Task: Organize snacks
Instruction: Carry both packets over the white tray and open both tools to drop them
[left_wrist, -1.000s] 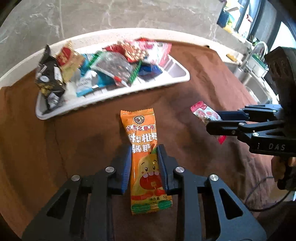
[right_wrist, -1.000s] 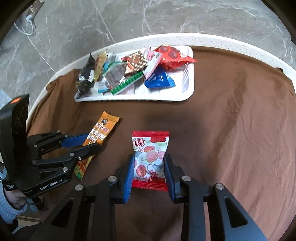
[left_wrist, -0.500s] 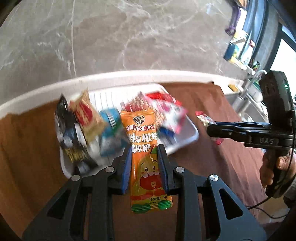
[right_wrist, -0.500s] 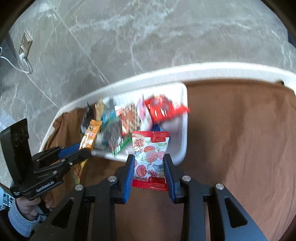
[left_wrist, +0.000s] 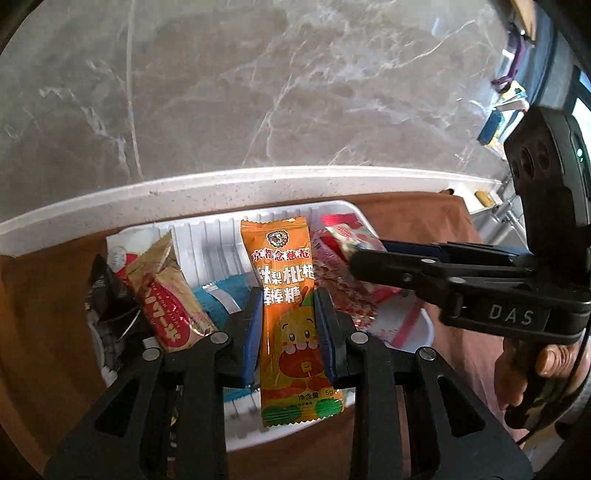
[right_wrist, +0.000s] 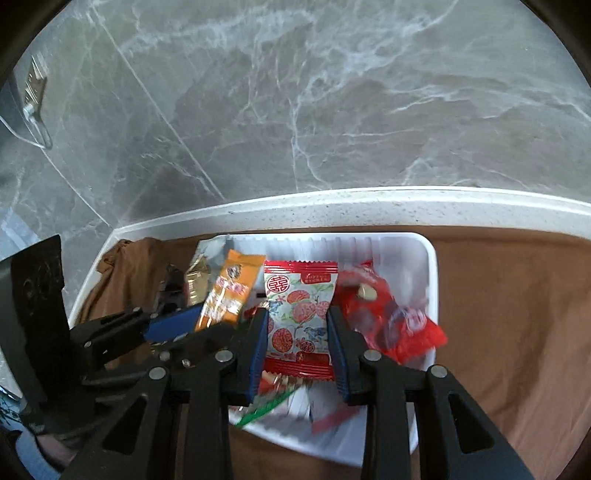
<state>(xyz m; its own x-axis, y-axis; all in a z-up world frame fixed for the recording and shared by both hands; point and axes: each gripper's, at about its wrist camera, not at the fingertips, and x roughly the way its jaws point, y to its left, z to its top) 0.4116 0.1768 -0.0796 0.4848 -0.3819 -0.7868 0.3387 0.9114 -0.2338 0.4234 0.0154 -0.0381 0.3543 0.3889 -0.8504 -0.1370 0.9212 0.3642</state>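
Both snacks carried over the white tray (right_wrist: 430, 258), neither let go yet.

The likeliest slip, in my judgement, is a crowded drop: the two tools hang close together above a tray already heaped with wrappers, so a packet let go here could land on the pile and slide over the rim onto the brown cloth (right_wrist: 509, 314) covering the desk, or one tool could knock the other. The left hand-held gripper (left_wrist: 288, 328) is narrowly parted and pinches the orange lollipop packet (left_wrist: 286, 295) by its long edges. The right hand-held gripper (right_wrist: 297, 339) pinches the red-and-white candy packet (right_wrist: 299, 314) the same way. The tray contents under it are blurred, so whether either packet brushes the pile is hard to say.
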